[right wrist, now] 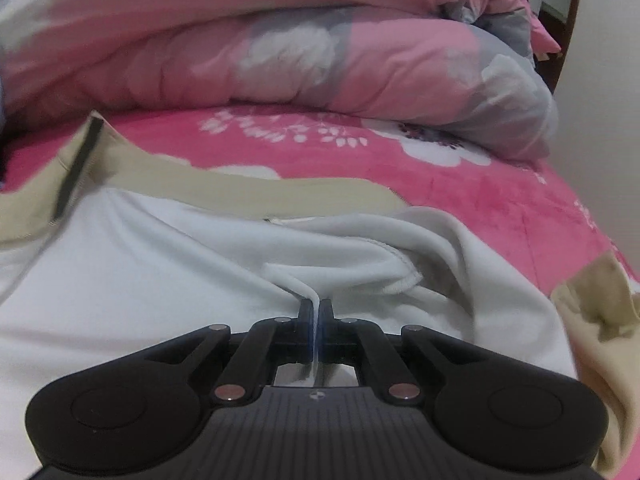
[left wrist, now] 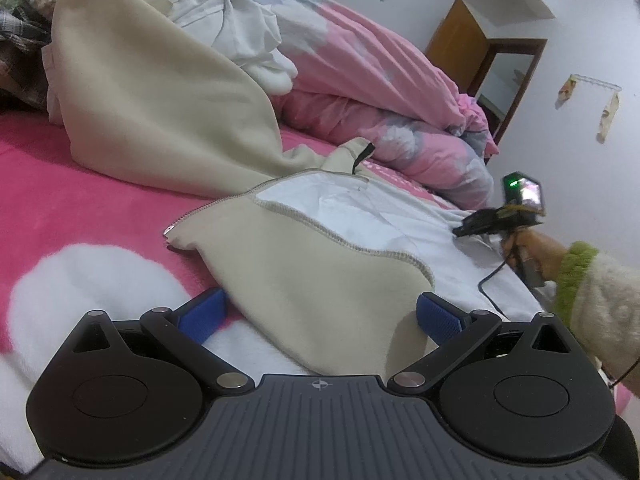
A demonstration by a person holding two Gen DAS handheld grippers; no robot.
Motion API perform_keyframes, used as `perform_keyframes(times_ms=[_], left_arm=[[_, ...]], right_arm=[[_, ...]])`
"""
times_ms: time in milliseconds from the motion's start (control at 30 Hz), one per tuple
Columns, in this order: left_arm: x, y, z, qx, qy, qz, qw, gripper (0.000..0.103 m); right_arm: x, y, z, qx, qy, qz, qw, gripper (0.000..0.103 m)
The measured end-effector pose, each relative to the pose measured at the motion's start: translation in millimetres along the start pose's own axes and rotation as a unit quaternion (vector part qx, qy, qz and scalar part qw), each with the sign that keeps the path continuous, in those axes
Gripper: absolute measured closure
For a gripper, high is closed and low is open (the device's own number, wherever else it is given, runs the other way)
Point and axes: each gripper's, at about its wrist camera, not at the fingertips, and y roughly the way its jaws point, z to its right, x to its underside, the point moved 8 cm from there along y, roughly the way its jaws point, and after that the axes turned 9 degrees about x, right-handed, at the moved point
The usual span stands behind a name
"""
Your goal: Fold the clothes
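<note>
On the pink floral blanket (left wrist: 80, 184) that covers the bed lies a beige zip-up jacket (left wrist: 160, 112), opened out so its white lining (right wrist: 120, 264) faces up. One beige front panel, edged by the zipper (left wrist: 224, 200), is flopped toward the left gripper (left wrist: 320, 312), whose blue-padded fingers (left wrist: 200, 312) stand spread wide on either side of that panel's lower edge, not closed on it. From where I look, the cloth lies between the pads and reaches past them toward the gripper's body.

The right gripper (right wrist: 316, 308) has its fingers pressed together on a raised fold of the white lining, a thin strip of cloth running down between them. In the left wrist view that same gripper (left wrist: 480, 226) shows at the far side of the jacket, held by a hand in a cream sleeve with a green cuff (left wrist: 576, 280), a green light lit on top.

A black hanging loop (right wrist: 76, 168) sits at the beige collar. Behind the jacket a pink quilt (right wrist: 280, 52) with grey and white flowers is bundled up, with white garments (left wrist: 240, 20) heaped on it and a plaid cloth (left wrist: 20, 32) at the far left. A wooden door (left wrist: 456, 40) stands open by the wall.
</note>
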Motion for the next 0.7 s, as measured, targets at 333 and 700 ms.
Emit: perform_keyframes(times_ms=[333, 700], left_arm=[[-2, -6, -4, 0.016, -0.018, 0.005, 0.9997, 0.001], [0, -10, 2, 0.008, -0.020, 0.000, 0.9998, 0.003]], right_arm=[[-3, -28, 28, 0.002, 0.038, -0.024, 0.999, 0.056], [39, -159, -87, -0.267, -0.079, -0.092, 0.956, 0.061]])
